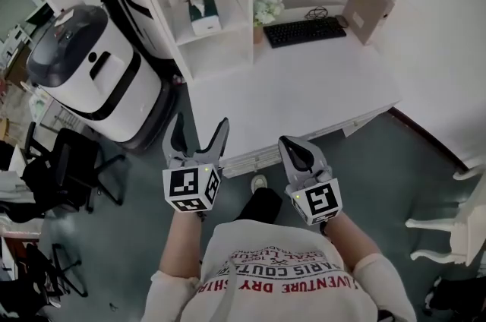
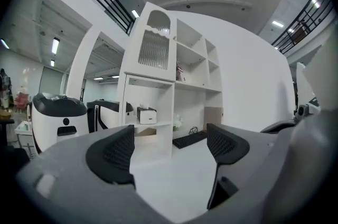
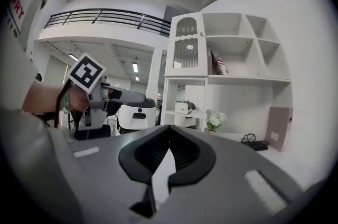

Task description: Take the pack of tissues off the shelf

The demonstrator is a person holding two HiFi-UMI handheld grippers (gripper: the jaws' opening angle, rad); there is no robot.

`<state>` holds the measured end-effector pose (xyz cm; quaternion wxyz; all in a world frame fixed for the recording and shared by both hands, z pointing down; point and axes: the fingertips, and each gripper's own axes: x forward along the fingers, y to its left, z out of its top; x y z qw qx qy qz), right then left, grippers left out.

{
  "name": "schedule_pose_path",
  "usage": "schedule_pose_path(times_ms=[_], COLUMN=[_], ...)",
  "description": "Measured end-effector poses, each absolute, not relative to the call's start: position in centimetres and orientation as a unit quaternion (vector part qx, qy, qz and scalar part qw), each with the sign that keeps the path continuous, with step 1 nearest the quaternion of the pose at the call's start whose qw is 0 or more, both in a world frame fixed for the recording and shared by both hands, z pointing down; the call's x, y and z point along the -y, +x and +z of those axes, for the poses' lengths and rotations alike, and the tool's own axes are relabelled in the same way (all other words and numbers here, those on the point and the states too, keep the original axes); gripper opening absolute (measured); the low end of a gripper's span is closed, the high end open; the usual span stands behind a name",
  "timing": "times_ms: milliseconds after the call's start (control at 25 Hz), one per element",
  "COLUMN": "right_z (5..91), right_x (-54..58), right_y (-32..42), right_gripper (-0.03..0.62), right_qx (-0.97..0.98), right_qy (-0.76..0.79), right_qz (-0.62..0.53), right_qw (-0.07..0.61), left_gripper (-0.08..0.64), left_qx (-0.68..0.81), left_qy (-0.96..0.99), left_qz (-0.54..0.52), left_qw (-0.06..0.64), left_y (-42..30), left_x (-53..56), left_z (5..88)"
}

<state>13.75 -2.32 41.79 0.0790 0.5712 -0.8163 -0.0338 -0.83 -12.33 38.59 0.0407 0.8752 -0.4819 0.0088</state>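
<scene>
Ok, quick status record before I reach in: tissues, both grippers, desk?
tissue pack: on the shelf at the desk's left end, untouched
left gripper: open, nothing between the jaws, at the desk's near edge
right gripper: shut, empty, beside the left
desk: keyboard and flowers at the back

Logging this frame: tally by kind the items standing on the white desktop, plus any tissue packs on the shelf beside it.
Tissue pack: 1
Flower bunch: 1
Keyboard: 1
Coiled cable: 1
Brown folder: 1
Total: 5
</scene>
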Motion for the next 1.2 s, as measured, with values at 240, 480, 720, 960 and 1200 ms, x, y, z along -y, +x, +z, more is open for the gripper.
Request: schedule_pose_path(times_ms=[240,480,720,960,1200], right_z=[40.1,39.6,39.4,39.9,40.2], right_x=[11.7,19.3,24.1,27.5,30.4], right_y=[16.1,18.0,17.9,18.6,19.3], right_gripper=[-0.002,-0.002,-0.002,-0.002,-0.002], right_qx=[0.820,0.827,0.838,0.841,0.855], right_qy=[0.565,0.555,0.540,0.535,0.513], right_qz=[-0.046,-0.048,-0.048,-0.034,-0.027], right_qw=[0.079,0.076,0.069,0.069,0.071], left_gripper=[0.433,0.433,0.433,0.434,0.518], left_qx=[0.486,0.482,0.498,0.525,0.545], left_qy=[0.873,0.875,0.866,0.849,0.836], left_qz=[0.004,0.003,0.010,0.025,0.023], left_qw=[0.046,0.045,0.043,0.047,0.056], left_y=[2.3,4.2,4.1,4.9,6.7], left_x=[21.6,28.1,32.6,37.4,42.1], left_z=[38.0,38.0,38.7,39.2,38.8])
